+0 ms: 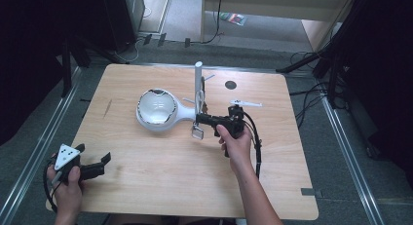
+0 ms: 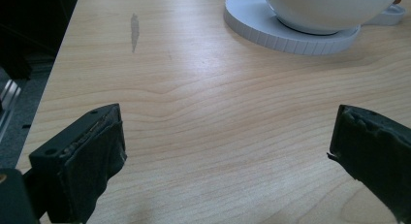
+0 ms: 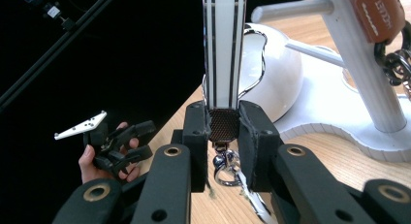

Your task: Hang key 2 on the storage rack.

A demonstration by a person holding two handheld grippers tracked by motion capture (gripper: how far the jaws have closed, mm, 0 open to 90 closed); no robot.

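Note:
A white stand has a round bowl (image 1: 157, 106) at one end and an upright post (image 1: 198, 76) with pegs at the other. In the right gripper view, my right gripper (image 3: 224, 122) is shut on the dark mesh end of a white strap with black stripes (image 3: 224, 49), which rises straight up; a metal ring (image 3: 225, 168) hangs under the jaws. A brown leather tag (image 3: 375, 13) on a chain hangs on the post (image 3: 361, 64). In the high view, the right gripper (image 1: 202, 120) is just in front of the post. My left gripper (image 1: 93, 153) rests open at the table's front left corner.
The left gripper (image 2: 228, 151) looks across bare wood toward the stand's ribbed base (image 2: 291, 35). A small black disc (image 1: 230, 84) is set in the table behind the post. The wooden table (image 1: 160, 186) is bordered by metal floor rails and cables.

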